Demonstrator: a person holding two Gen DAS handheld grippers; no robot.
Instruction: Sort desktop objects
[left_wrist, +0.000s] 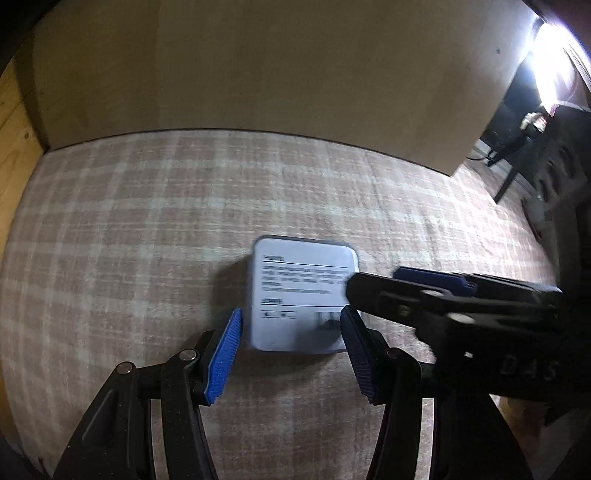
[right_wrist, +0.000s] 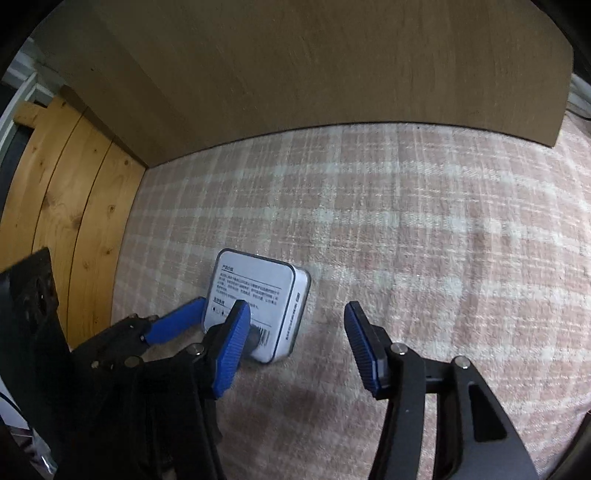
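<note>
Item: white square tin (left_wrist: 301, 295), rounded corners, lying flat on the pink-and-cream plaid cloth (left_wrist: 147, 221) that is covering the worktop. Its upturned face is carrying a printed label: two bold headings, lines of small black text that look like Chinese but are too fine to read, and a barcode near the closest edge. More small print is running along its side wall in the right wrist view.

Left claw (left_wrist: 291, 354): blue ribbed pads standing spread, bracketing the near edge of the tin without pressing it.

Right claw (right_wrist: 297, 350): jaws spread, nothing between the pads; its left pad is overlapping the tin's barcode corner, contact unclear. Raised letters "DAS" are showing on its black body in the left wrist view.

Surroundings: brown panel (right_wrist: 332, 66) standing behind the cloth; knotty pine boards (right_wrist: 74, 206) to the left.
</note>
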